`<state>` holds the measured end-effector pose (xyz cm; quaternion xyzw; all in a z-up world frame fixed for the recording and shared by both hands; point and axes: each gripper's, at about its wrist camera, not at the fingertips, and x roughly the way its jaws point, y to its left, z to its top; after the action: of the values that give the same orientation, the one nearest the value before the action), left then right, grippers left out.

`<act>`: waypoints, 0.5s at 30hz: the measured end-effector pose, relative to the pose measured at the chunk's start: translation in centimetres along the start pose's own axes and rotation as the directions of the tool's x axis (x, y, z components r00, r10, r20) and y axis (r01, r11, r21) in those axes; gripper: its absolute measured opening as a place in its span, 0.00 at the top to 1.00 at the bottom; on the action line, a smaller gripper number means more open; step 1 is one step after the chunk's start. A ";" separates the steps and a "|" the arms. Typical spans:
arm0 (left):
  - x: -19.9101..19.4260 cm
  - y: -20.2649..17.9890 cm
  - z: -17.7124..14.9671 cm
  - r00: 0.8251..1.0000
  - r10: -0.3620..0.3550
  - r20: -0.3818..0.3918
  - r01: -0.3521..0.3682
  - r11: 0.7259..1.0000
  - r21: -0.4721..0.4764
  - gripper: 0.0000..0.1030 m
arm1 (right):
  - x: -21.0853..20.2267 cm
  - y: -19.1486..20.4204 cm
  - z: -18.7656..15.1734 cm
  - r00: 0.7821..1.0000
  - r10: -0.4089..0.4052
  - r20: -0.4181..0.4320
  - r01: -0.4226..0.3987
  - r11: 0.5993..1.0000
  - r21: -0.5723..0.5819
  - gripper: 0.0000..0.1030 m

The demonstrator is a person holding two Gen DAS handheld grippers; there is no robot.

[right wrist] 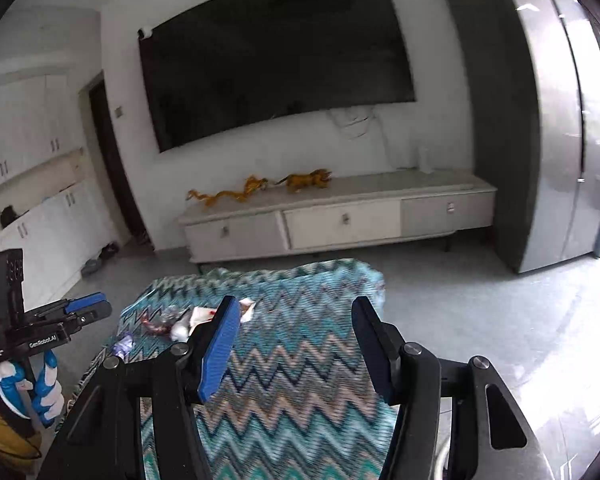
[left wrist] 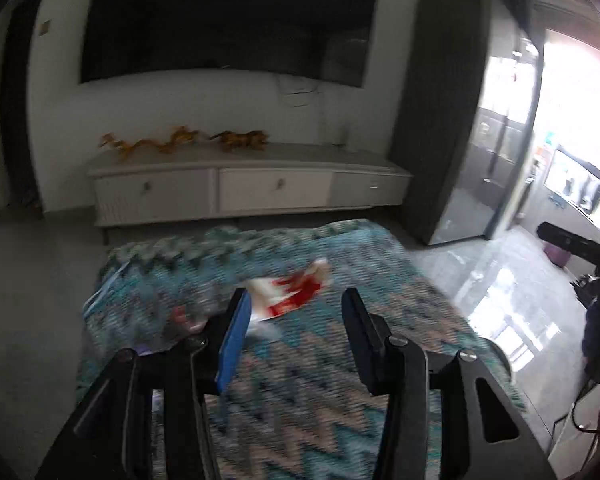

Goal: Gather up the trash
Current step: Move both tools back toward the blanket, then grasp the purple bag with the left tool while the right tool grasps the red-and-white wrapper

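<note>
A red and white wrapper (left wrist: 296, 296) lies crumpled on the table's zigzag cloth (left wrist: 300, 380), just beyond my left gripper (left wrist: 296, 302). That gripper's jaws stand apart and hold nothing. Left of the wrapper is a blurred piece of clear plastic (left wrist: 184, 320). In the right wrist view the same heap shows as the white and red wrapper (right wrist: 202, 316), clear plastic (right wrist: 160, 324) and a small purplish scrap (right wrist: 124, 344), all left of my right gripper (right wrist: 296, 308). The right gripper is open and empty over the cloth (right wrist: 292, 380). At the left edge, a gloved hand (right wrist: 44, 392) holds the left gripper (right wrist: 90, 306).
Behind the table a low white TV cabinet (right wrist: 340, 220) carries golden dragon and tiger figures (right wrist: 260, 188). A large dark screen (right wrist: 276, 60) hangs above it. A tall grey cabinet (right wrist: 540, 140) stands to the right, white cupboards (right wrist: 40, 200) to the left. Glossy floor (left wrist: 500, 280) surrounds the table.
</note>
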<state>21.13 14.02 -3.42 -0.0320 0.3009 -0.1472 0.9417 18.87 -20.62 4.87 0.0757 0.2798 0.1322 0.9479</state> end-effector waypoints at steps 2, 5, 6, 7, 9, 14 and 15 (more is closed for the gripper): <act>0.5 3.6 -1.1 0.998 0.066 -0.022 -0.067 0.997 -0.035 0.56 | 2.4 1.0 0.1 0.999 0.026 -0.031 -0.026 1.000 0.004 0.46; 1.4 7.1 -2.6 0.989 0.132 -0.064 -0.136 0.988 -0.073 0.56 | 6.2 2.1 0.0 0.995 0.063 -0.084 -0.062 0.998 0.017 0.46; 1.8 8.1 -3.0 0.987 0.143 -0.078 -0.149 0.985 -0.085 0.56 | 7.6 2.3 -0.1 0.992 0.078 -0.103 -0.075 0.997 0.030 0.46; 2.0 8.8 -3.4 0.984 0.152 -0.089 -0.160 0.983 -0.091 0.56 | 9.3 2.6 -0.2 0.988 0.094 -0.124 -0.088 0.995 0.046 0.46; 3.2 10.3 -4.3 0.979 0.167 -0.118 -0.180 0.978 -0.107 0.56 | 12.1 3.1 -0.6 0.980 0.119 -0.159 -0.108 0.991 0.077 0.46; 5.1 12.7 -6.3 0.971 0.169 -0.169 -0.194 0.970 -0.148 0.56 | 19.5 3.3 -1.8 0.954 0.176 -0.244 -0.138 0.976 0.167 0.42; 5.5 13.1 -6.5 0.970 0.165 -0.177 -0.193 0.969 -0.155 0.56 | 20.5 3.2 -2.2 0.949 0.188 -0.253 -0.142 0.971 0.191 0.41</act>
<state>25.00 25.08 -13.74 -0.0730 0.3899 -0.0373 0.9172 33.57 -11.42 -6.75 0.1612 0.4089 0.1958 0.8766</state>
